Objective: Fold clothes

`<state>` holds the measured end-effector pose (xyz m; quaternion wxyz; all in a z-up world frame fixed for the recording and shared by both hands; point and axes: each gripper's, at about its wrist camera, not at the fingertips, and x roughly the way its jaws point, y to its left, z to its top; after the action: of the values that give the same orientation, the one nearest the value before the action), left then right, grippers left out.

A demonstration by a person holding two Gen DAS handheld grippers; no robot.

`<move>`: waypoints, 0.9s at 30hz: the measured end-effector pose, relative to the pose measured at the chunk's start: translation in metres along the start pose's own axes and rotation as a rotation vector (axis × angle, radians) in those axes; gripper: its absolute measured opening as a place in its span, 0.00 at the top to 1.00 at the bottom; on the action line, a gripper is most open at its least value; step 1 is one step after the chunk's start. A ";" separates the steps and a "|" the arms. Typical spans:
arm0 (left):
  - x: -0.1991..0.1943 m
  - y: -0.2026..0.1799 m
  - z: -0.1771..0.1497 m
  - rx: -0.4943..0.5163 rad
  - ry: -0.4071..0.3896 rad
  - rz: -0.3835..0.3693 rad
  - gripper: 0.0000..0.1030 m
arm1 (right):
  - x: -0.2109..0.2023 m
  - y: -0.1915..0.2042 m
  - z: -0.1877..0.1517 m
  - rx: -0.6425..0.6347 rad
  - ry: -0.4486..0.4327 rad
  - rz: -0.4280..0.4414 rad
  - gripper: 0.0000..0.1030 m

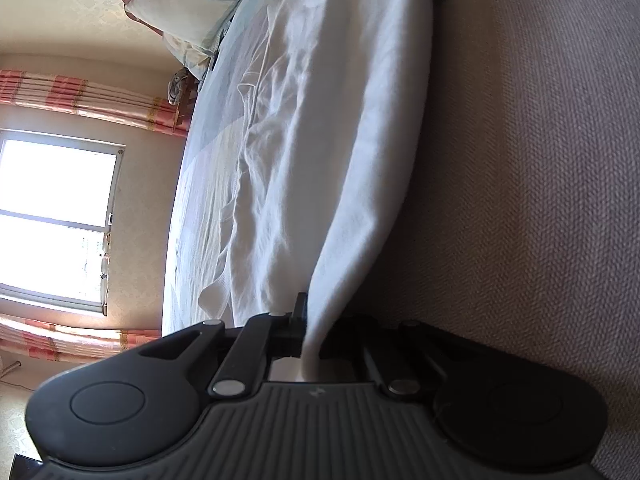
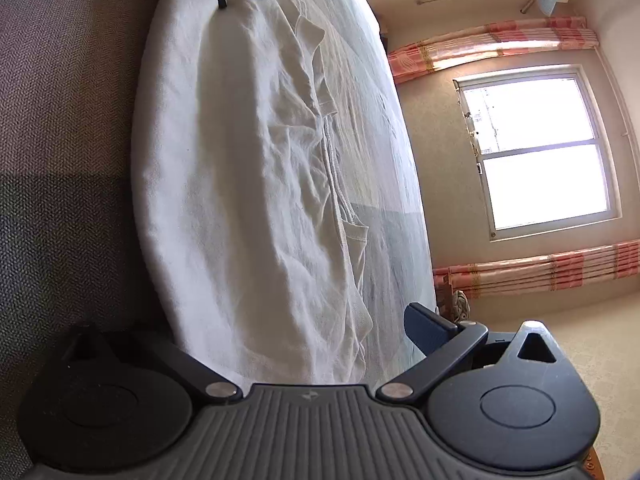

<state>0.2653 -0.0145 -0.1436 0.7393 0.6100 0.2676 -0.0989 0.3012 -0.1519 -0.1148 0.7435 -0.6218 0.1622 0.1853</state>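
The left hand-held gripper (image 1: 306,320) is clamped on one corner of the white garment (image 1: 320,152), and the cloth rises out of its closed jaws. From this gripper the garment runs straight away, with its long axis along the near edge of the bed (image 1: 208,184). The right hand-held gripper (image 2: 280,360) is at the opposite end of the garment. Its jaws stand apart: one finger (image 2: 430,328) shows on the window side and the cloth edge lies between the fingers, but I cannot see the pads pressing on it. So I judge that the right hand must still close on its corner before the two can lift the edge together. The garment is wrinkled, with a hemmed opening on the side away from the grippers. Beyond the garment the pale bedsheet continues to pillows (image 1: 180,4), then a bright window (image 2: 536,148) with pink striped curtains (image 2: 492,44).
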 end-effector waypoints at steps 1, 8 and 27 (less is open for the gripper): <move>0.000 0.000 0.000 -0.001 0.002 0.002 1.00 | 0.001 -0.001 0.000 0.005 0.001 0.006 0.00; -0.002 0.001 0.000 -0.020 -0.006 -0.002 1.00 | 0.019 -0.021 -0.006 0.116 0.021 0.006 0.00; -0.003 0.003 -0.003 -0.050 -0.010 0.008 1.00 | 0.028 0.001 0.005 0.000 0.020 0.074 0.51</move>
<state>0.2639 -0.0117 -0.1396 0.7560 0.5919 0.2637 -0.0926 0.3254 -0.1448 -0.1277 0.7345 -0.6171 0.1924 0.2064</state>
